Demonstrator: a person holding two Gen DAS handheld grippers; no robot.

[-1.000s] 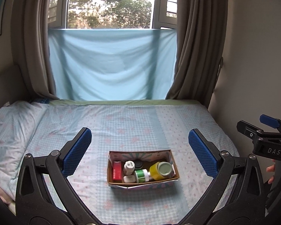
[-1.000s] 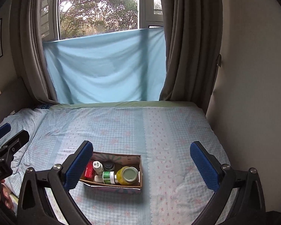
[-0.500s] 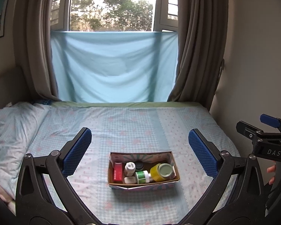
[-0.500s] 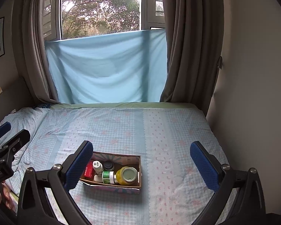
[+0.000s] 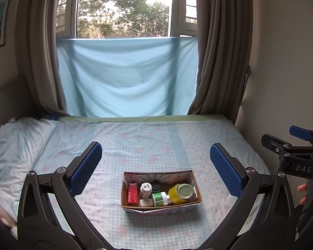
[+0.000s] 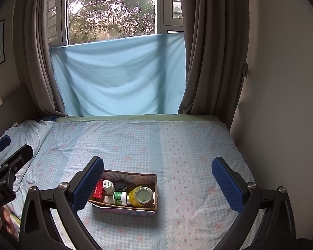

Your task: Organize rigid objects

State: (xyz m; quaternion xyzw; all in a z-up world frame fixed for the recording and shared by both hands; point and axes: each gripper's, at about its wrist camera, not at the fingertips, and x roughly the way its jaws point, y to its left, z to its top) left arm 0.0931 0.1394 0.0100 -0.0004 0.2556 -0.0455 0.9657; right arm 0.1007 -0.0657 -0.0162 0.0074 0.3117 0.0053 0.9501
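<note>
A shallow cardboard box (image 5: 161, 189) sits on the blue checked bedspread (image 5: 152, 145) near the foot of the bed, and from my remote seat I see it framed between the spread fingers of both tools. My left gripper (image 5: 156, 167) hangs above the bed with its blue-padded jaws wide apart, grasping nothing; my right gripper (image 6: 157, 182) is likewise released and empty, with its left pad (image 6: 87, 184) overlapping the box's left end in that view, though I cannot tell whether it touches. Inside the box, a red carton (image 5: 132, 194) lies along the left wall; just beside it stands a white bottle (image 5: 146, 189) with a printed label on its cap, and a small white container (image 5: 146, 202) lies in front of that. A green-labelled bottle (image 5: 160, 198) lies on its side in the middle, touching a yellow jar (image 5: 181, 193) with a pale green lid that fills the right end, tipped toward the camera. A dark round lid (image 5: 156, 186) rests near the back wall. Behind the bed, a light blue sheet (image 5: 127, 77) covers the lower window between grey curtains (image 5: 215, 62).
</note>
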